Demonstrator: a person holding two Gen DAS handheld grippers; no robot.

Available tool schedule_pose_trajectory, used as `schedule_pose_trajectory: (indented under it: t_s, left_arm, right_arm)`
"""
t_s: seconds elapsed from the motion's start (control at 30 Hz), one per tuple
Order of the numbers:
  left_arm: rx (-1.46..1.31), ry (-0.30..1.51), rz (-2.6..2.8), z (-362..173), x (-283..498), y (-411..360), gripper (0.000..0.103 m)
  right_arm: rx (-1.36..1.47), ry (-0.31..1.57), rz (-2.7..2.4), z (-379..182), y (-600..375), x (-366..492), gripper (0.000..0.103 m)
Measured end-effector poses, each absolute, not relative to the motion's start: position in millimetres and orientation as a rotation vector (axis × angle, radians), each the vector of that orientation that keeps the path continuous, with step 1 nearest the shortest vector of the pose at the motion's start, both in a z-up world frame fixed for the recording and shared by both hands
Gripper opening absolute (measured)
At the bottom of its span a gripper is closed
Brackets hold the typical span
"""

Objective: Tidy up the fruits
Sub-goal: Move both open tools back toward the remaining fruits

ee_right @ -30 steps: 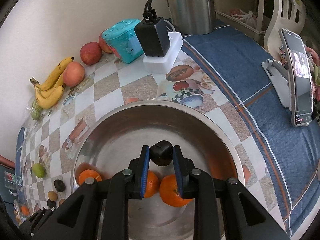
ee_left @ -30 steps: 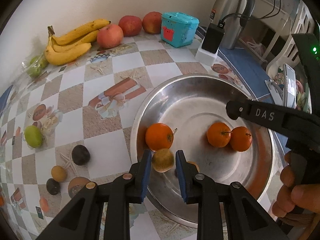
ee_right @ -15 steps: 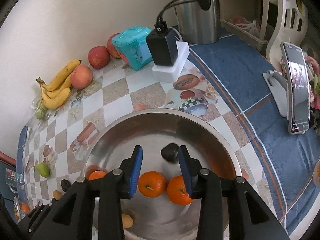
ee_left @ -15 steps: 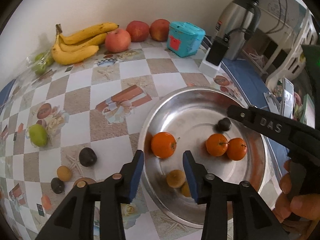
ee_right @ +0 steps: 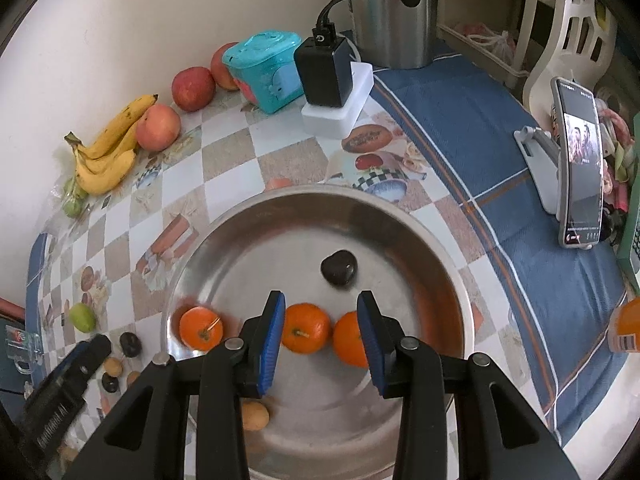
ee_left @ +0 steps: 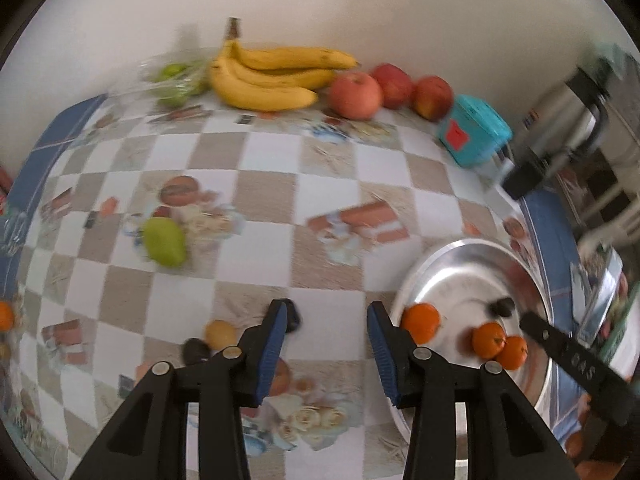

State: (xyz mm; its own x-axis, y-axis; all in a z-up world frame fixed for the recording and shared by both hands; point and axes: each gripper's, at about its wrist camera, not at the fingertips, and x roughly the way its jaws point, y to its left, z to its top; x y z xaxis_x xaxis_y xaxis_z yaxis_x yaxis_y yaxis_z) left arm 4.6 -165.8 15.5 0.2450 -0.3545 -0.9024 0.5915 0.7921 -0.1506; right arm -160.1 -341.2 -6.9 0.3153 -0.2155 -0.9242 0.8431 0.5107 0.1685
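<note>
A steel bowl (ee_right: 440,264) holds three oranges (ee_right: 306,332), a dark fruit (ee_right: 339,267) and a small yellow fruit (ee_right: 254,416). My right gripper (ee_right: 321,320) is open and empty above the oranges. My left gripper (ee_left: 326,320) is open and empty over the checkered tablecloth, left of the bowl (ee_left: 452,256). A dark fruit (ee_left: 294,320) peeks past its left finger; a yellow fruit (ee_left: 219,334) and another dark fruit (ee_left: 195,351) lie further left. A green fruit (ee_left: 164,240) lies ahead left.
Bananas (ee_left: 272,76), three apples (ee_left: 356,94) and bagged green fruit (ee_left: 176,80) line the wall. A teal box (ee_right: 266,70), charger (ee_right: 326,70), steel kettle (ee_right: 394,8) and phone on a stand (ee_right: 580,164) sit at the back and right.
Both grippers opened and let their fruit fall into the bowl: yellow from the left, dark from the right. The left gripper then swung left, off the bowl, over the tablecloth.
</note>
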Motion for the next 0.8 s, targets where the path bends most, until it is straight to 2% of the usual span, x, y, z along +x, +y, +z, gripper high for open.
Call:
schedule_pose_trajectory:
  t_s: [0.43,0.8]
  left_arm:
    - [0.157,1.147,-0.538,36,32,-131,0.046]
    - [0.147,1.172,-0.533,34,35,-126,0.047]
  right_arm:
    - [0.668,1.004,-0.712,15,-314,-142,0.038]
    - [0.642,1.019,-0.704,17,-308,-137,0.038]
